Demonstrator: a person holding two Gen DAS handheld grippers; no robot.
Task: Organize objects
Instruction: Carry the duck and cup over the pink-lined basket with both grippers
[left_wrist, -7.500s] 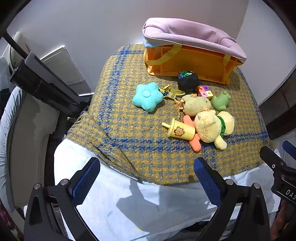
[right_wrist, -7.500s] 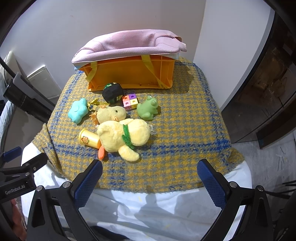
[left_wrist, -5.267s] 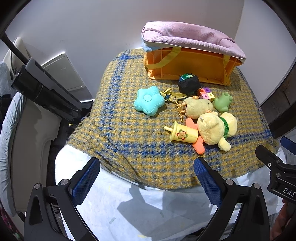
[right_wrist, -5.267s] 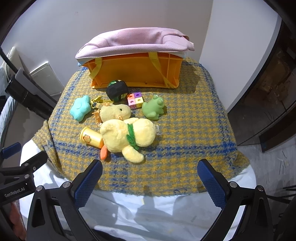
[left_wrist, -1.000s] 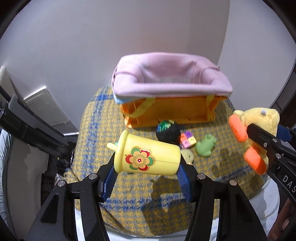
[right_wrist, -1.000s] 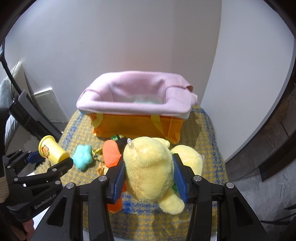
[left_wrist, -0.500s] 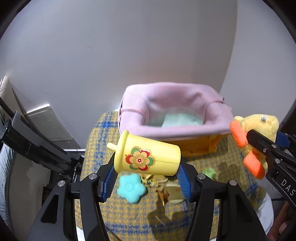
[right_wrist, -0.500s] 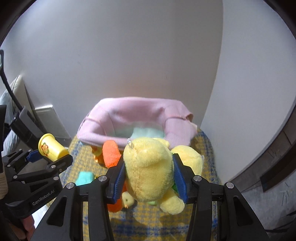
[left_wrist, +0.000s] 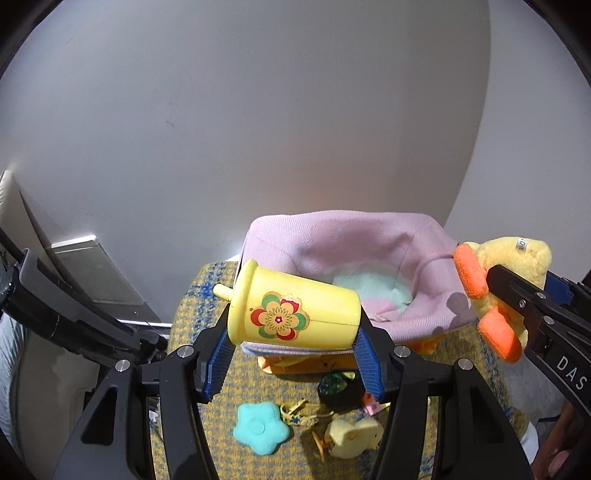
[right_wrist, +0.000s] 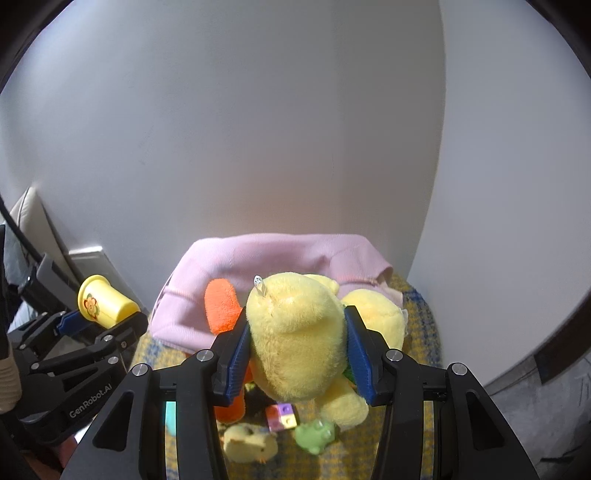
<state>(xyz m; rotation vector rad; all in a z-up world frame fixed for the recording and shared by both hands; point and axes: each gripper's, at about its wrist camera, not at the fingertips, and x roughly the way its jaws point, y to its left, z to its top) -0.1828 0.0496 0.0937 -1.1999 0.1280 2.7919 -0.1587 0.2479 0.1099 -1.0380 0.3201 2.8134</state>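
I'm carrying both toys toward the pink-lined orange fabric basket (left_wrist: 369, 258) at the desk's far edge: left fingers (left_wrist: 295, 345) clamp the yellow flower-print plastic cup (left_wrist: 295, 314), right fingers (right_wrist: 295, 354) squeeze the yellow plush duck (right_wrist: 295, 332). Next I must get over the opening, then release.

Yellow flower-printed cup (left_wrist: 295, 317) lies sideways and plush yellow duck (right_wrist: 299, 339) is lifted before the pink-lined basket (left_wrist: 332, 243).
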